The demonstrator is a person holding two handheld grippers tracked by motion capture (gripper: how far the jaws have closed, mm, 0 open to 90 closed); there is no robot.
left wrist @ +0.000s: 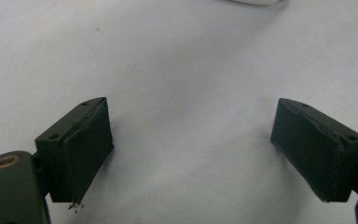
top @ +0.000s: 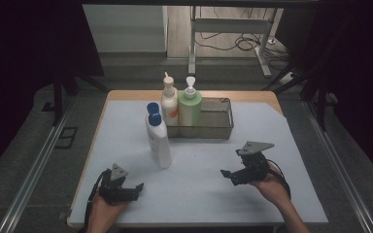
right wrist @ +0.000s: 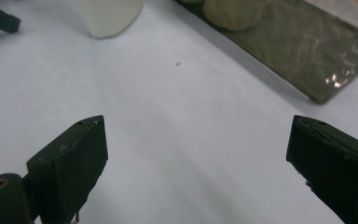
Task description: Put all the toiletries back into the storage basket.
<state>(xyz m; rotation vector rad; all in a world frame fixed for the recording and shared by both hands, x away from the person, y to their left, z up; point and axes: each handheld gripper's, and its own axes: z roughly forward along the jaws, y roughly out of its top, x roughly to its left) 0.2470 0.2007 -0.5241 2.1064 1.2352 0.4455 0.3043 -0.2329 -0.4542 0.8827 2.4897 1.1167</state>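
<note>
A tall white bottle with a blue cap (top: 158,141) stands on the white mat, left of centre. Behind it a metal tray (top: 221,127) holds a white pump bottle (top: 169,103) and a green pump bottle (top: 190,107). A second blue cap (top: 152,107) shows just behind the tall bottle. My left gripper (top: 135,189) rests near the front left, jaws wide apart over bare mat (left wrist: 191,140), open and empty. My right gripper (top: 228,177) hovers at the front right, pointing left, open with nothing between its jaws (right wrist: 196,154). Ahead of it are the bottle's base (right wrist: 109,16) and the tray's wall (right wrist: 303,51).
The white mat (top: 199,194) covers a wooden table whose edge shows at the back (top: 126,94). Metal rails (top: 34,170) run along both sides. A desk frame and cables (top: 243,41) stand on the floor beyond.
</note>
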